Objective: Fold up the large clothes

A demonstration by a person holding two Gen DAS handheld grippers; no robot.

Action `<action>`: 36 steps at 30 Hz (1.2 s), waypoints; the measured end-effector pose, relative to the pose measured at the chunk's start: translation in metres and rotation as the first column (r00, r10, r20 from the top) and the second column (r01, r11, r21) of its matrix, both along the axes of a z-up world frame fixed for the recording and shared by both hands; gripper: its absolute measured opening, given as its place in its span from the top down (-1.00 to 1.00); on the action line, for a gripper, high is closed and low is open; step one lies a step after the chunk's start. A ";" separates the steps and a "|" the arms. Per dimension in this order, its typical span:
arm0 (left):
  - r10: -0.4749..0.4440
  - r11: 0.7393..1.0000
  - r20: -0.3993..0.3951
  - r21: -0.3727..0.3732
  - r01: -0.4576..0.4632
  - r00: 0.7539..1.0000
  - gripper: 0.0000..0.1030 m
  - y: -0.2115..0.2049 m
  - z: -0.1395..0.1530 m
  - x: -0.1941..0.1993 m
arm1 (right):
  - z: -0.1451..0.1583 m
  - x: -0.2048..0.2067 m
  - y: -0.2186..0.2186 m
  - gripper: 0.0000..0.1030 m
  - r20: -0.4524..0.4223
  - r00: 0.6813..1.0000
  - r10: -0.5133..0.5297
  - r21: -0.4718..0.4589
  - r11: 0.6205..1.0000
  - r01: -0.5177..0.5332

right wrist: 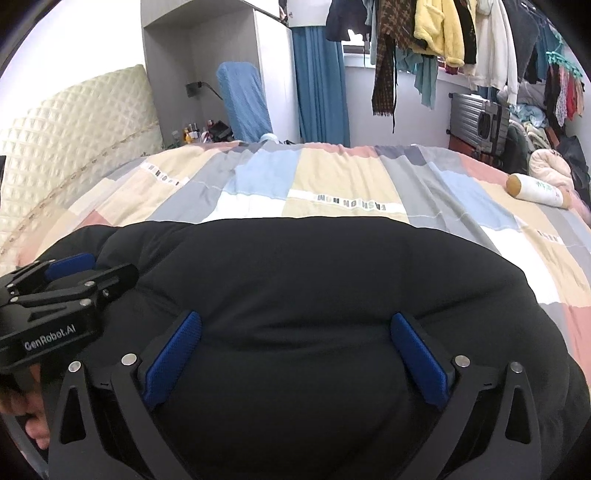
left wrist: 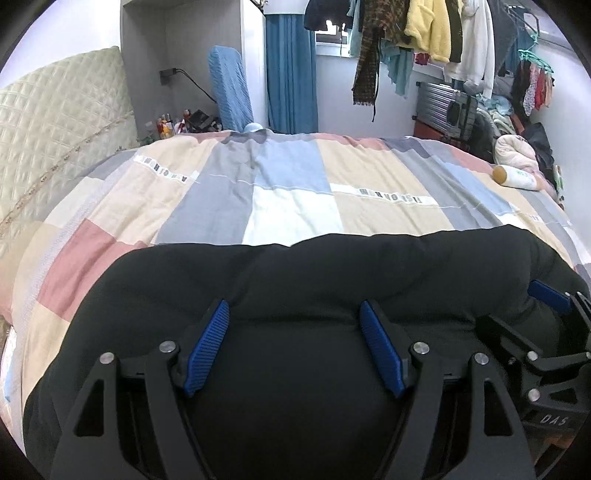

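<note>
A large black padded jacket (left wrist: 295, 280) lies folded in a thick bundle on the bed's near side; it also fills the right wrist view (right wrist: 295, 280). My left gripper (left wrist: 293, 314) is open, its blue pads (left wrist: 207, 347) spread apart and resting on the jacket's near part. My right gripper (right wrist: 295, 325) is open too, blue pads (right wrist: 417, 358) wide apart on the jacket. Each gripper shows in the other's view: the right one at the right edge (left wrist: 546, 350), the left one at the left edge (right wrist: 62, 291). Neither holds any cloth between its fingers.
The bed has a patchwork duvet (left wrist: 288, 184) of pink, beige, grey and blue. A cream bottle (left wrist: 515, 177) lies at its far right. A quilted headboard (left wrist: 55, 140) stands left. Hanging clothes (left wrist: 424, 33), a silver suitcase (left wrist: 443, 107) and a blue curtain (left wrist: 291, 74) are beyond.
</note>
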State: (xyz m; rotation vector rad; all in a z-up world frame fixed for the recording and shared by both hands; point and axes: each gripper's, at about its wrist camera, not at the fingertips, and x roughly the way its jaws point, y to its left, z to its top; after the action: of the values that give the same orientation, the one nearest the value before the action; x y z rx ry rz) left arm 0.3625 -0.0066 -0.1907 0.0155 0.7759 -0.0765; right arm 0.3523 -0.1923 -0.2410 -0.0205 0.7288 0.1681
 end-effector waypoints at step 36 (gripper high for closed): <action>0.107 0.993 -0.046 -0.041 -0.109 0.993 -0.52 0.100 -0.022 -0.023 | -0.012 -0.023 -0.083 -0.99 -0.082 0.984 -0.159 0.070 0.984 0.165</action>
State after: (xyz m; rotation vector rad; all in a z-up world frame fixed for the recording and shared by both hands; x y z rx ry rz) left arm 0.3397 0.0932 -0.2129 -0.0699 0.8171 0.0094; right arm 0.3293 -0.2756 -0.2534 0.1187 0.7964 0.0413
